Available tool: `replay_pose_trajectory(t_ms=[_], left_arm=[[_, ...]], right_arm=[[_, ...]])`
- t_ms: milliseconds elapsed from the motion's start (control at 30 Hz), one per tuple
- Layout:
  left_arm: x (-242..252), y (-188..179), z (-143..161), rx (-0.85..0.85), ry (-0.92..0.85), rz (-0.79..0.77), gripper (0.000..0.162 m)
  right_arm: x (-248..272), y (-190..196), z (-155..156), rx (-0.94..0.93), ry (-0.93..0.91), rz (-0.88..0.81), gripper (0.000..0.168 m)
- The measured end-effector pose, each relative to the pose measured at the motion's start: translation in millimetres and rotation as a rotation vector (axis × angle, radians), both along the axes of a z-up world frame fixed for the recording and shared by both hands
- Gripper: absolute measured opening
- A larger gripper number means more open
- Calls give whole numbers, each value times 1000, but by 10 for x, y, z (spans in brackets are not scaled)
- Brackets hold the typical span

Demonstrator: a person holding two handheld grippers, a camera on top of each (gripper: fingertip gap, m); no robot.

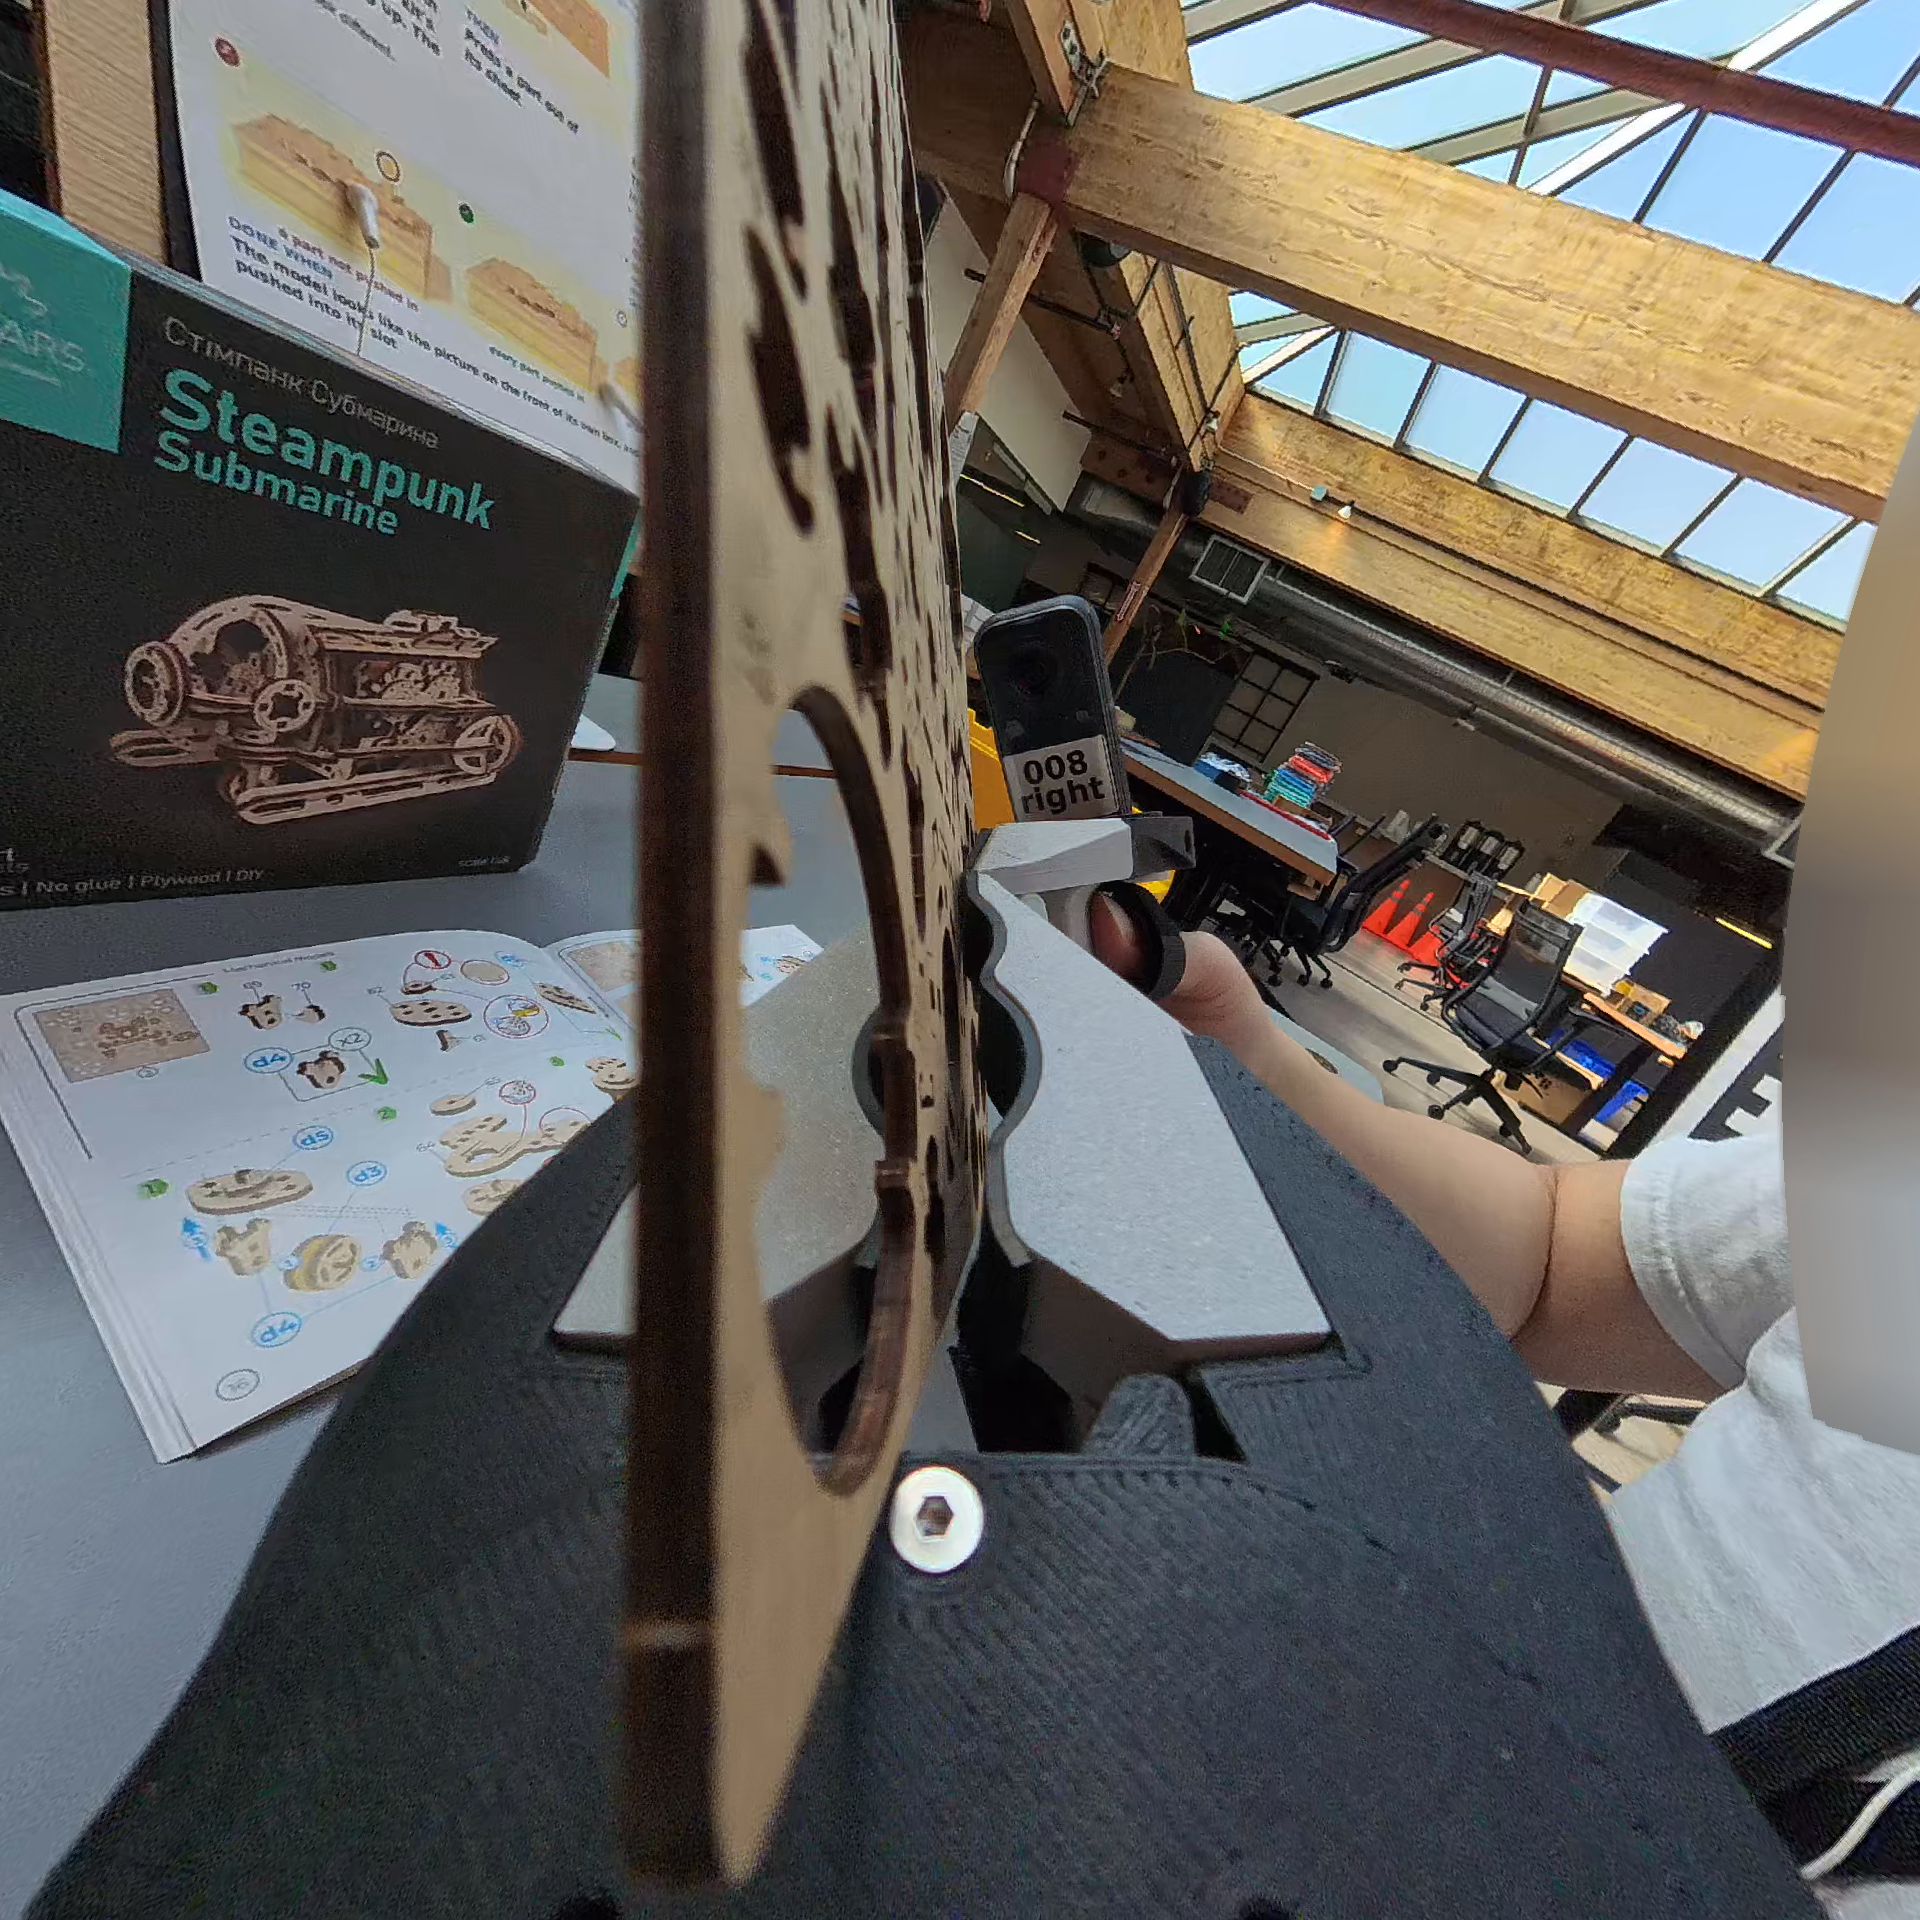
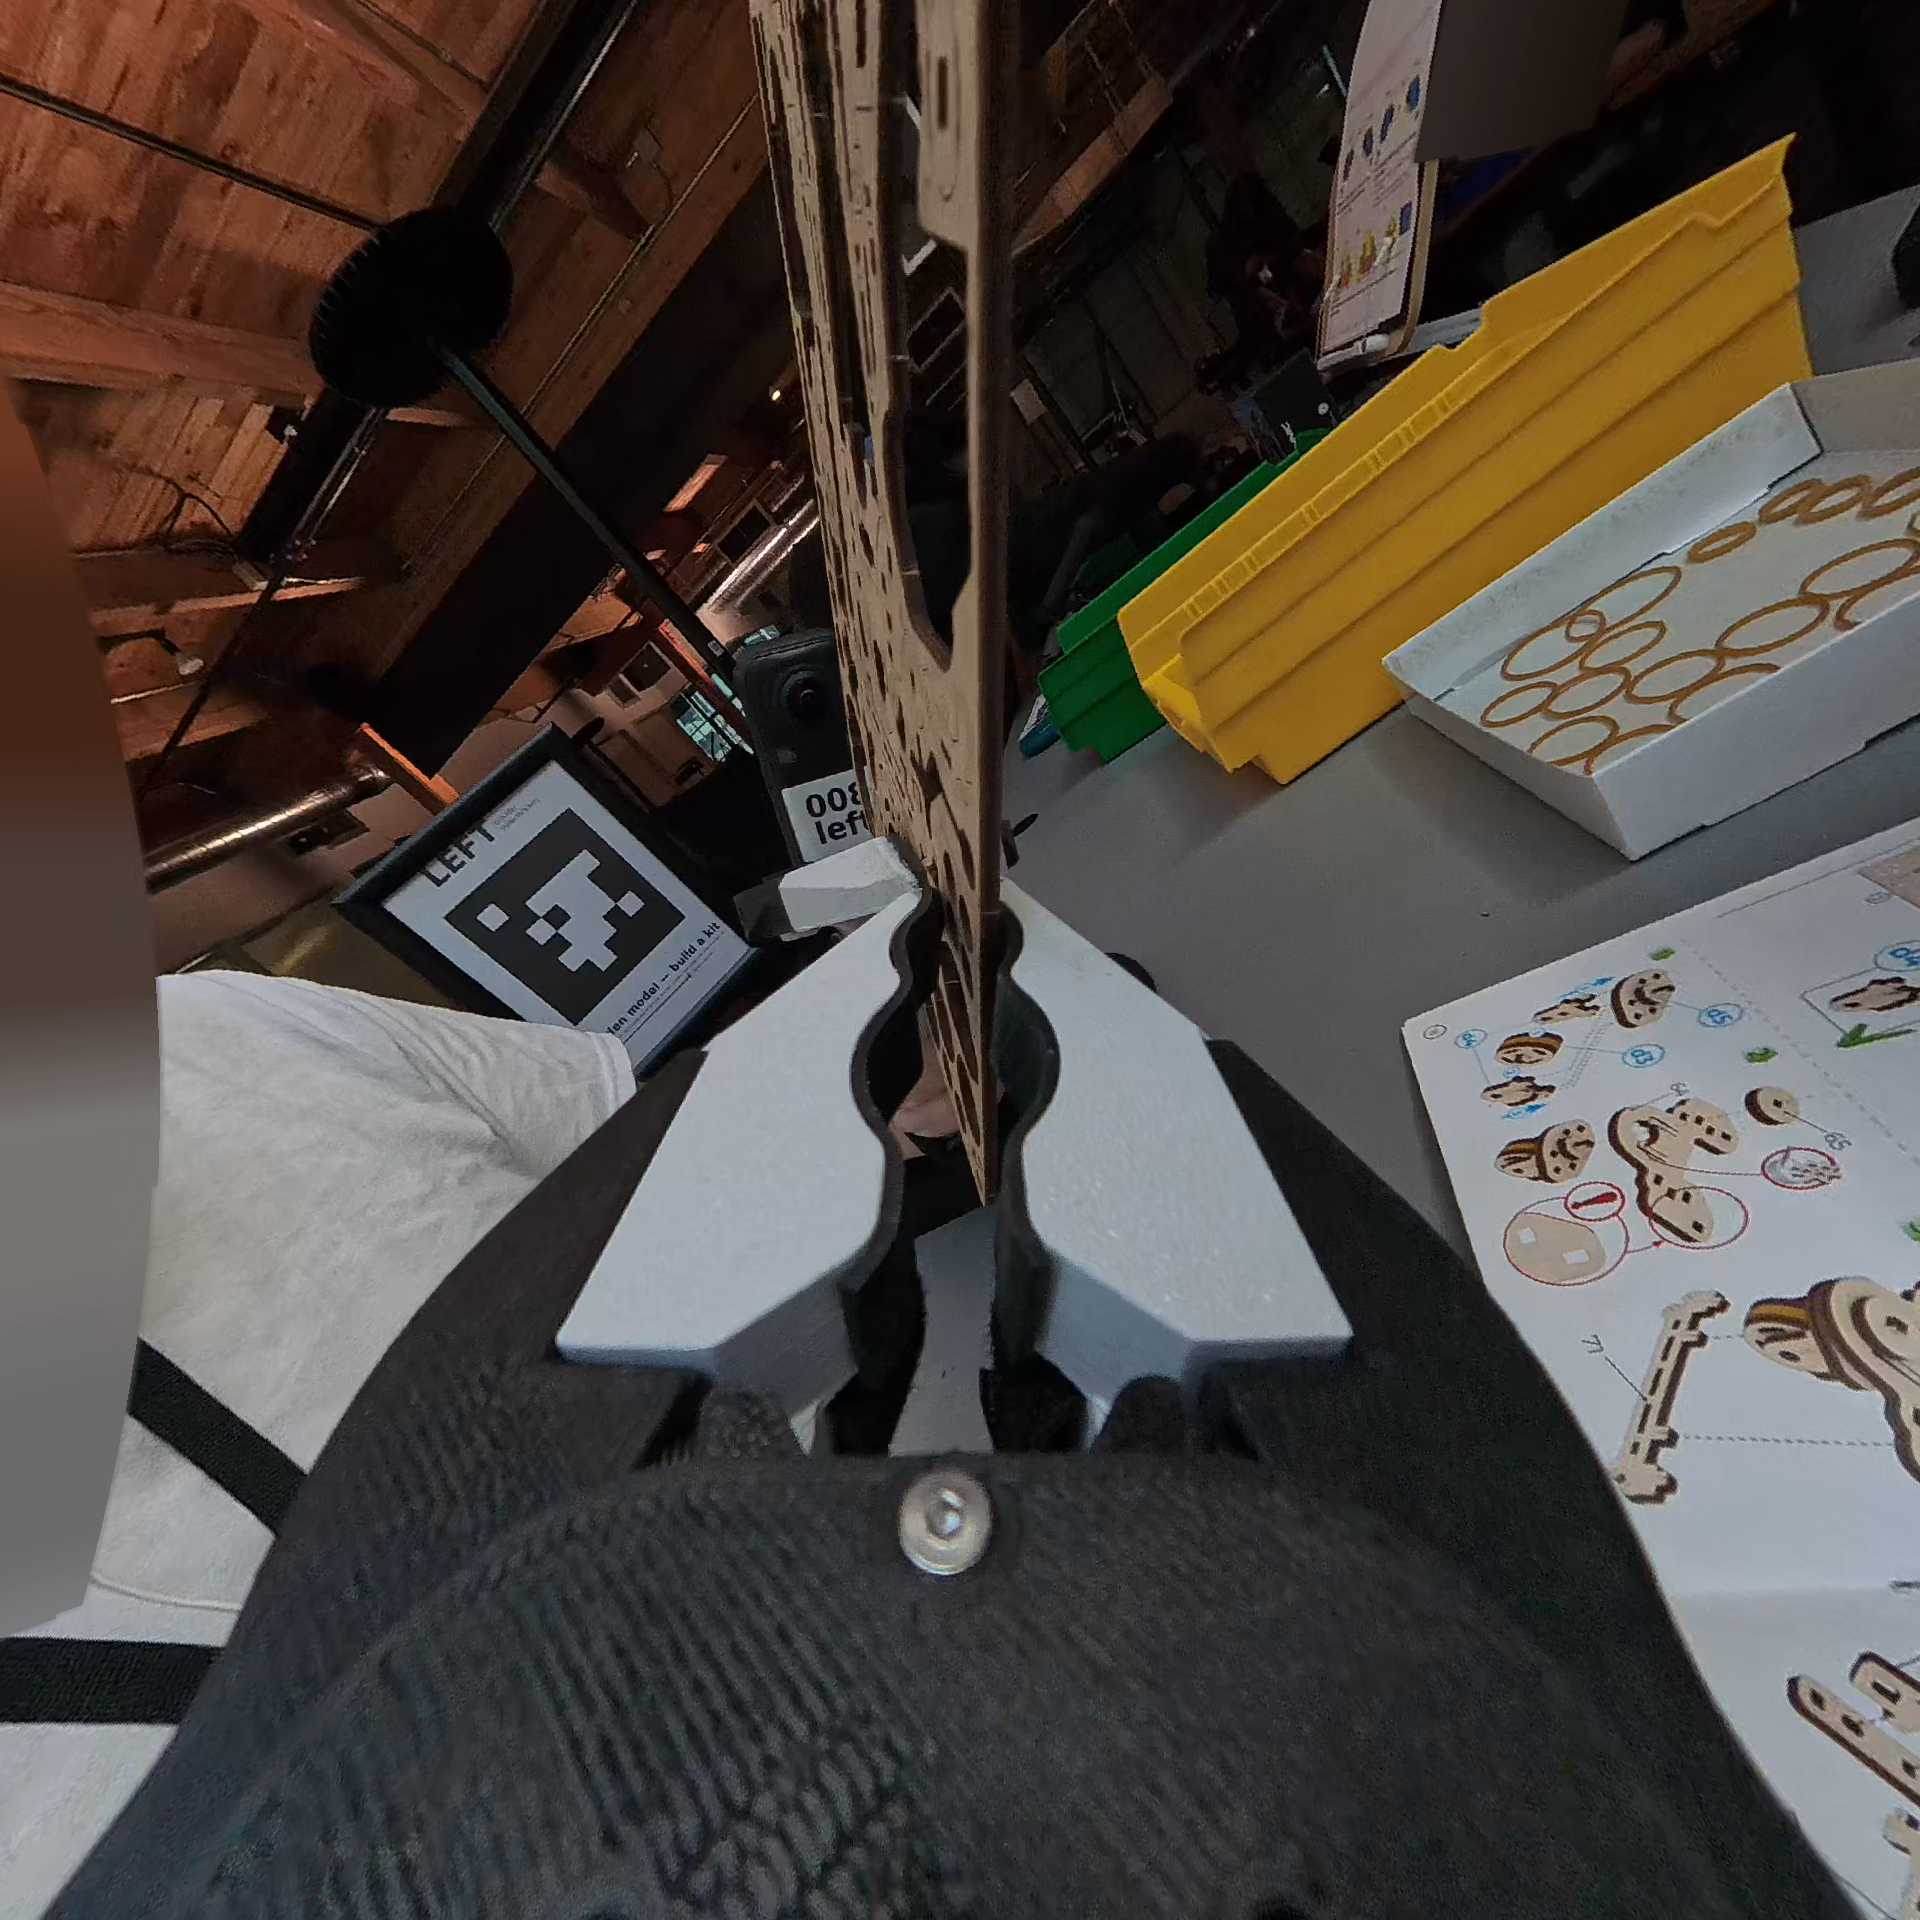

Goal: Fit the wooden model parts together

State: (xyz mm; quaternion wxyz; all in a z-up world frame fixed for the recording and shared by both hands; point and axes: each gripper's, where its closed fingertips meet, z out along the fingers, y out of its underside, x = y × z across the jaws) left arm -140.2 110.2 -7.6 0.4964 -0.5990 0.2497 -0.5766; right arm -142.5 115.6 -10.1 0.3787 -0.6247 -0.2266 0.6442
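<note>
A laser-cut plywood parts sheet [image 1: 727, 727] stands on edge above the table, held between both grippers. My left gripper [image 1: 914, 956] is shut on it; the sheet runs up between its grey fingers [image 1: 1122, 1143] and hides the left finger. My right gripper [image 2: 961, 914] is shut on the same sheet [image 2: 914, 468] from the opposite side. The right gripper also shows behind the sheet in the left wrist view [image 1: 1060, 852], held by a hand. The left gripper shows behind the sheet in the right wrist view [image 2: 831, 883].
An open instruction booklet [image 1: 312, 1143] lies on the grey table, also in the right wrist view [image 2: 1714, 1247]. The dark kit box [image 1: 270, 644] stands behind it. A white tray [image 2: 1507, 748] of wooden rings, a yellow bin [image 2: 1455, 499] and a green bin [image 2: 1101, 644] sit at the right. The tips of both grippers are at nearly the same place.
</note>
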Motion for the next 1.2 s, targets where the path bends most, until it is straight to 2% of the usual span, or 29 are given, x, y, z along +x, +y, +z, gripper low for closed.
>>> replay_pose_trajectory(t_ms=[100, 333, 800, 933, 1033, 1200], left_arm=[[18, -32, 53, 6, -35, -27, 0], [5, -27, 27, -22, -32, -19, 0], [20, -16, -30, 47, 44, 51, 1], [26, -84, 87, 12, -60, -45, 1], [15, -71, 89, -13, -82, -55, 1], [-11, -52, 77, -108, -151, -104, 1]], right_arm=[[24, -30, 79, -17, 53, 22, 5], [9, -21, 47, -92, 76, 42, 4], [23, 12, -34, -100, 10, -18, 6], [49, -64, 141, -9, 112, 16, 3], [43, -45, 144, -65, 153, 24, 3], [17, -50, 117, -2, 92, 14, 4]])
